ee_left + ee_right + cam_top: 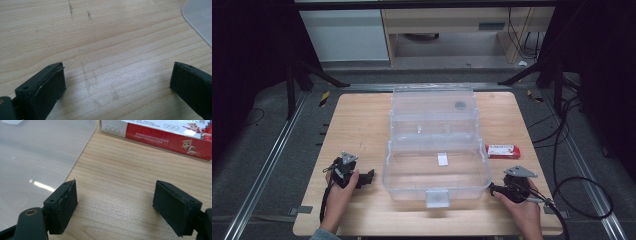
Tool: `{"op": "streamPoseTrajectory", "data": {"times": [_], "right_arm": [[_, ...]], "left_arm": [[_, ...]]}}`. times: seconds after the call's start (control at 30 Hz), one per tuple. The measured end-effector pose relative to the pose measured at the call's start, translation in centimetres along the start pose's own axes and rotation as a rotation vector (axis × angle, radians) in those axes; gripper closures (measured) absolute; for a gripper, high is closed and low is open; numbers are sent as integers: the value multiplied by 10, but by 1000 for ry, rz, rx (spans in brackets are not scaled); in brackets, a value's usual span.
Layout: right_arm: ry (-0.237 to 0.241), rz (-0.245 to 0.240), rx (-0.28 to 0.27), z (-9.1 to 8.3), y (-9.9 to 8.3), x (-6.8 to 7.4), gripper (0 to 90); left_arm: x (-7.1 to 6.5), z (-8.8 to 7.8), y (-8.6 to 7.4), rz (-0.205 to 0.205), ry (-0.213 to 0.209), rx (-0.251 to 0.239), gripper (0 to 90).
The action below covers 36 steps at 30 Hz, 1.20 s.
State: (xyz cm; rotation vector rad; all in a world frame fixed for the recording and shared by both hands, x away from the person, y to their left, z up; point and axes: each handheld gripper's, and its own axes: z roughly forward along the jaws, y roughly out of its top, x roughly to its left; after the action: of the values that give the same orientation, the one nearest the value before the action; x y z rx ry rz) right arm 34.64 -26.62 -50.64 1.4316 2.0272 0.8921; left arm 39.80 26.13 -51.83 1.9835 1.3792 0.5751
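Note:
A clear plastic storage box (434,145) with its lid raised stands at the middle of the wooden table (357,120); a latch tab (437,198) sticks out at its front. A red and white carton (502,151) lies just right of the box, seen close as the carton (172,135) in the right gripper view. My left gripper (368,177) rests on the table left of the box, open, with bare wood between its jaws (117,82). My right gripper (499,189) lies by the box's front right corner, open with nothing in it (115,205); the box wall (37,157) is at its left.
A small round dark thing (460,105) shows in the raised lid and a small white label (442,158) on the box's bottom. Black cables (577,185) trail off the table's right edge. Metal rails (267,160) run along both sides on the floor.

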Motion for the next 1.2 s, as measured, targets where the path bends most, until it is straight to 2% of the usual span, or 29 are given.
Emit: {"op": "streamPoseTrajectory", "data": {"times": [0.33,0.47,0.53,0.6,0.77,0.97,1.2], "right_arm": [[1,-2,1,0,0,0,188],[16,-12,11,0,1,-1,163],[31,-51,49,-1,4,-4,137],[25,-62,50,-4,7,-7,145],[42,-126,52,-14,25,-25,138],[68,-175,52,-19,52,-46,118],[126,-214,66,-12,74,-64,124]], "left_arm": [[0,0,0,0,0,0,0],[0,0,0,0,-1,-1,0],[0,0,0,0,-1,-1,0],[0,0,0,0,-1,-1,0],[0,0,0,1,-1,0,0],[0,0,0,4,0,2,0],[0,0,0,3,0,2,0]]}}
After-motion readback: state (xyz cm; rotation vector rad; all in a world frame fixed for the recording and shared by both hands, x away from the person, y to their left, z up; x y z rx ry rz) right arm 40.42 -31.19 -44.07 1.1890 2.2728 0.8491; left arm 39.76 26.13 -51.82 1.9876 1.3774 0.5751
